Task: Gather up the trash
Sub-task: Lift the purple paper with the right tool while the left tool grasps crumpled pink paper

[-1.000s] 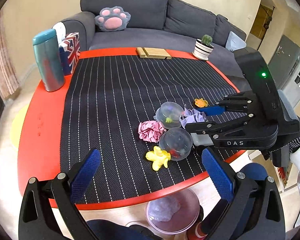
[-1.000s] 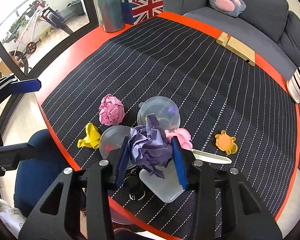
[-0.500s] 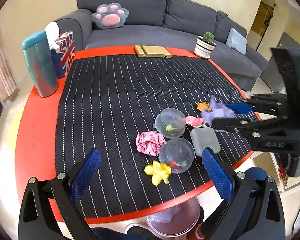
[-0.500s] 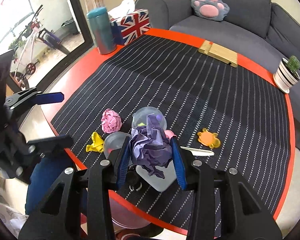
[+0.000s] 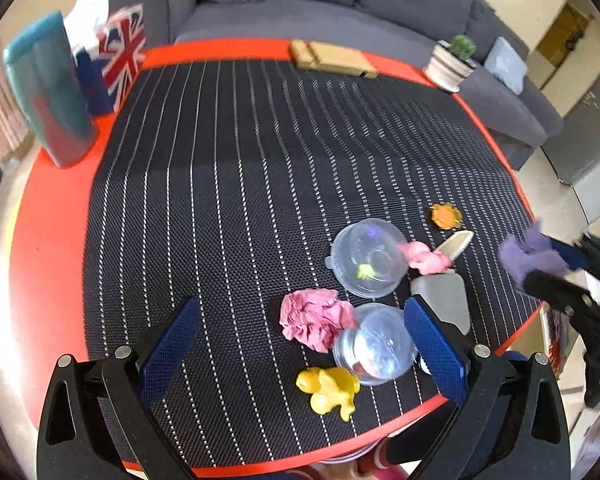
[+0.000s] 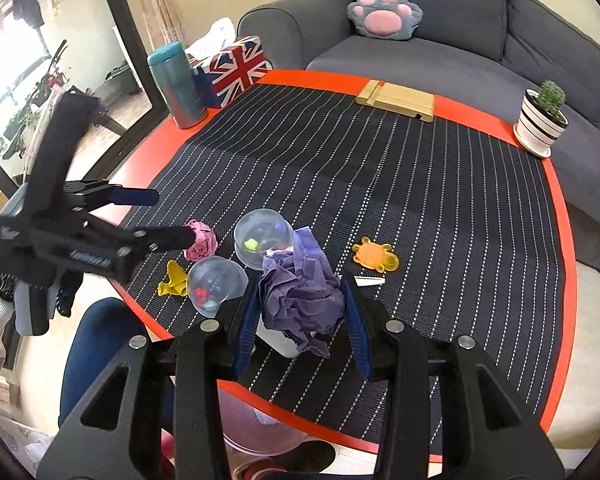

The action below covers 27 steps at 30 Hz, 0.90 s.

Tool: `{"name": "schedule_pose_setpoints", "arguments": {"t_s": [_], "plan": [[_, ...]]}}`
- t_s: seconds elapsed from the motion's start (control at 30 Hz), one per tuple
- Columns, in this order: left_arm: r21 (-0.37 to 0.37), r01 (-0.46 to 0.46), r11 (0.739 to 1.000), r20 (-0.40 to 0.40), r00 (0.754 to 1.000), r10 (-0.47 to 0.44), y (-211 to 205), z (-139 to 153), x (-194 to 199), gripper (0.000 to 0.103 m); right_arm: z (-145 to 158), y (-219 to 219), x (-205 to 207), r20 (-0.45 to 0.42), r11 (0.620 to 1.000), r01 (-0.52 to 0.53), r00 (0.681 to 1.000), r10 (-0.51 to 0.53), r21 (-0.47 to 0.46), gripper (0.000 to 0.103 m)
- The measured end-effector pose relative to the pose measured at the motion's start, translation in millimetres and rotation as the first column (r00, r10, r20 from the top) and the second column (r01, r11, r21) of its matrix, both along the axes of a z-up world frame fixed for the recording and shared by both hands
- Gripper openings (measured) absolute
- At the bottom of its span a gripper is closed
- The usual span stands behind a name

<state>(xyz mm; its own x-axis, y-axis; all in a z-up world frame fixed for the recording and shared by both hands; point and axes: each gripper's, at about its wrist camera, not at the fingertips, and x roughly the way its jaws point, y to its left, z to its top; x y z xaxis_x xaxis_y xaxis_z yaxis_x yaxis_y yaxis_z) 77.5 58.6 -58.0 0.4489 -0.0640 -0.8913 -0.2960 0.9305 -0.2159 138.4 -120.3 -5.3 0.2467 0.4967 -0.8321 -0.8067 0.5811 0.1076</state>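
Right gripper (image 6: 300,312) pinching crumpled purple paper ball (image 6: 300,300), lifted above near edge of round red table (image 6: 560,216). Left gripper (image 5: 300,344) spread wide, empty, hovering over crumpled pink paper ball (image 5: 314,322). Beside pink ball: two clear plastic domes (image 5: 366,262), yellow rubber toy (image 5: 332,390). Black striped mat (image 5: 240,184) beneath. Pinkish bin (image 6: 256,428) under near table edge.

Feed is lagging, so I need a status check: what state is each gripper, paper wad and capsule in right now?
right gripper: shut on purple paper wad, lifted off the table
left gripper: jaws open, empty, above pink paper wad
pink paper wad: crumpled, lying on the mat
two clear capsules: closed, lying on the mat
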Motion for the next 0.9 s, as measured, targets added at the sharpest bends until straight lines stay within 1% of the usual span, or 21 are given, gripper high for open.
{"name": "schedule_pose_setpoints", "arguments": {"t_s": [0.13, 0.23, 0.37, 0.4, 0.43, 0.47, 0.53, 0.63, 0.7, 0.77, 0.9], "plan": [[-0.061, -0.035, 0.998, -0.066, 0.997, 0.031, 7, -14, 7, 0.097, 0, -6, 1, -0.003, 1.0, 0.009, 1.0, -0.009, 0.003, 0.04], [-0.092, -0.045, 0.995, -0.082, 0.996, 0.037, 8, -20, 8, 0.097, 0, -9, 2, -0.005, 1.0, 0.014, 1.0, -0.014, 0.004, 0.04], [-0.121, -0.049, 0.991, -0.082, 0.996, 0.04, 6, -23, 7, 0.096, -1, -10, 2, -0.008, 1.0, 0.014, 1.0, -0.014, 0.005, 0.041], [-0.123, -0.047, 0.991, -0.085, 0.996, 0.037, 6, -23, 7, 0.092, -1, -9, 2, -0.009, 1.0, 0.014, 1.0, -0.014, 0.006, 0.041], [-0.126, -0.043, 0.991, -0.089, 0.996, 0.031, 5, -23, 7, 0.085, -1, -8, 2, -0.009, 1.0, 0.013, 1.0, -0.013, 0.006, 0.041], [-0.13, -0.039, 0.991, -0.093, 0.995, 0.027, 4, -23, 7, 0.082, -1, -8, 2, -0.009, 1.0, 0.012, 1.0, -0.012, 0.007, 0.041], [-0.132, -0.034, 0.991, -0.097, 0.995, 0.022, 3, -25, 9, 0.071, -1, -8, 2, -0.009, 1.0, 0.01, 1.0, -0.01, 0.008, 0.041], [-0.132, -0.025, 0.991, -0.1, 0.995, 0.011, 1, -27, 10, 0.061, -1, -7, 1, -0.01, 1.0, 0.008, 1.0, -0.008, 0.008, 0.041], [-0.133, -0.019, 0.991, -0.099, 0.995, 0.006, 0, -27, 11, 0.044, -1, -7, 1, -0.01, 1.0, 0.008, 1.0, -0.008, 0.008, 0.041], [-0.129, -0.013, 0.992, -0.093, 0.996, 0.001, 0, -27, 12, 0.038, -1, -7, 1, -0.008, 1.0, 0.008, 1.0, -0.007, 0.009, 0.041], [-0.106, -0.005, 0.994, -0.054, 0.999, -0.001, 0, -21, 7, 0.036, -1, -7, -1, -0.006, 1.0, 0.011, 1.0, -0.011, 0.012, 0.041]]}}
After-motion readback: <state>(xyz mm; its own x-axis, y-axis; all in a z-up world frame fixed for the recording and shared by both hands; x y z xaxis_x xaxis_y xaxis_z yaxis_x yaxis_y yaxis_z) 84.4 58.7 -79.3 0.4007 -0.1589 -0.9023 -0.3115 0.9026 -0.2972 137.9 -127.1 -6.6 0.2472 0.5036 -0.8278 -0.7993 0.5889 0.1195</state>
